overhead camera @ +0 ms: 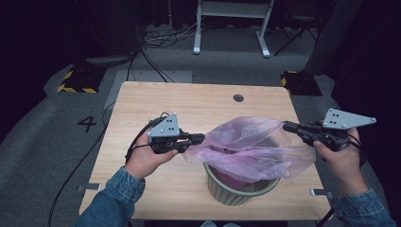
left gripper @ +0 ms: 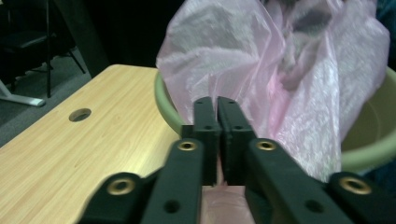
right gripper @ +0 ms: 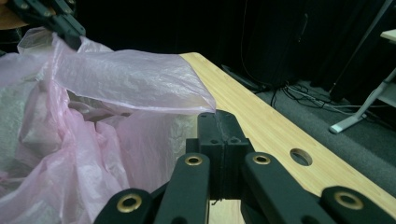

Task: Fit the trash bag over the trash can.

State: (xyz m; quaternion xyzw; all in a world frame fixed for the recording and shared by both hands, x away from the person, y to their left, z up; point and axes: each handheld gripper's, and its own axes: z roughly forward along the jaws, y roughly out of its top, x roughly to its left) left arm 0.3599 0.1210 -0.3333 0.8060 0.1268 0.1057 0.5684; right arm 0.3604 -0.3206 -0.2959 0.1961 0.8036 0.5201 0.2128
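- Left tool [overhead camera: 201,138] and right tool [overhead camera: 287,126], jaws closed, are pinching opposite edges of the pink bag [overhead camera: 250,146].
- Pulling harder between them is risking a tear, or tipping the green bin [overhead camera: 239,191] beneath.

floor: grey carpet [overhead camera: 42,142] | white desk frame [overhead camera: 231,23] behind | surroundings dark | cables [overhead camera: 161,40] on floor

Numeral "4" [overhead camera: 87,124] (on floor [overhead camera: 42,142])

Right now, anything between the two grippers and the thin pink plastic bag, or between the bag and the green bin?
Nothing visible. Left gripper and right gripper both pinch the thin pink plastic bag, which already hangs into the round pale green bin.
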